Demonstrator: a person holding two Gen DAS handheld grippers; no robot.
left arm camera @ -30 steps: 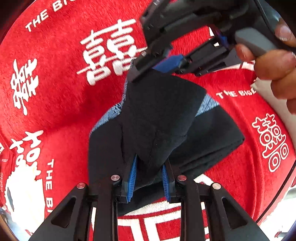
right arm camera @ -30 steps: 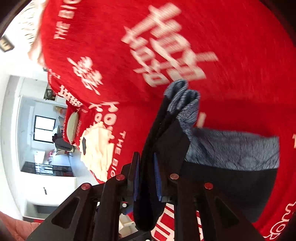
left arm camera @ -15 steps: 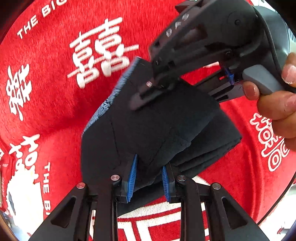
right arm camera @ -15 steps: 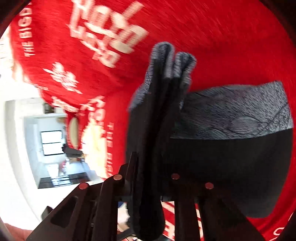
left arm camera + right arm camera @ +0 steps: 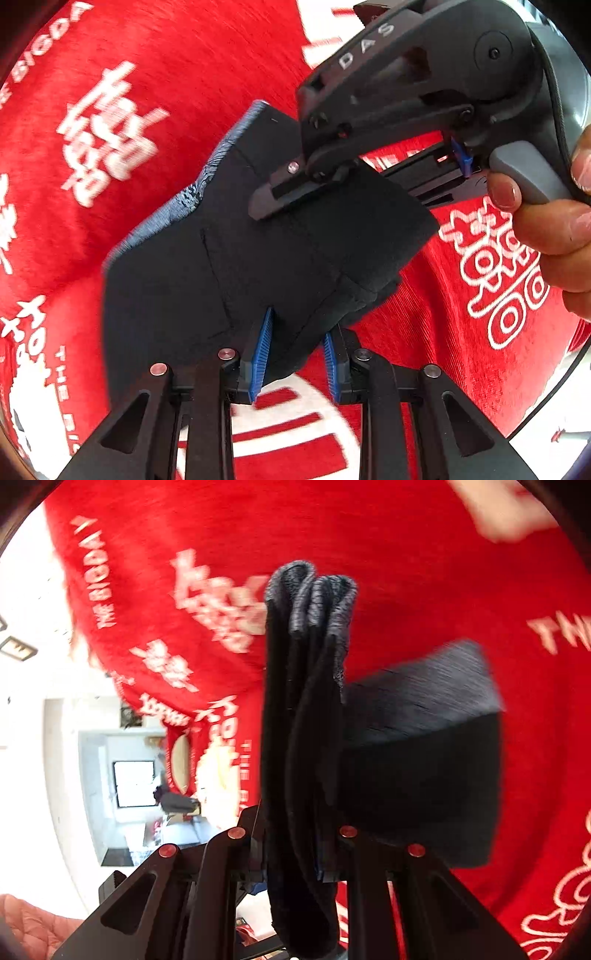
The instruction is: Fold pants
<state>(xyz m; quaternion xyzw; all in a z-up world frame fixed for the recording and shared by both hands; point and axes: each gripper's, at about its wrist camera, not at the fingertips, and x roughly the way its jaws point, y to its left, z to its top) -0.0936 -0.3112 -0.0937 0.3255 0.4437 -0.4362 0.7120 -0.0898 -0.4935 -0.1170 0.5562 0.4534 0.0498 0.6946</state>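
Observation:
Dark navy pants (image 5: 236, 251) with a grey patterned waistband (image 5: 207, 173) lie folded into a thick bundle over the red blanket (image 5: 155, 51). My left gripper (image 5: 295, 354) is shut on the bundle's near corner, blue pads pressing the cloth from both sides. My right gripper (image 5: 266, 199) reaches in from the upper right, a hand (image 5: 546, 221) on its trigger, its fingers lying on the top of the fold. In the right wrist view my right gripper (image 5: 295, 849) is shut on several stacked layers of the pants (image 5: 306, 716), whose folded edge stands up between the fingers.
The red blanket (image 5: 406, 554) with white characters and lettering covers the whole surface under the pants. Past its left edge in the right wrist view lies a bright white room (image 5: 133, 782) with a dark window. A pinkish cushion (image 5: 33, 926) shows at the lower left.
Both grippers have carried the pants across the blanket and lower, keeping their grips. The right gripper has come closer to the left one, and the bundle now lies flatter.

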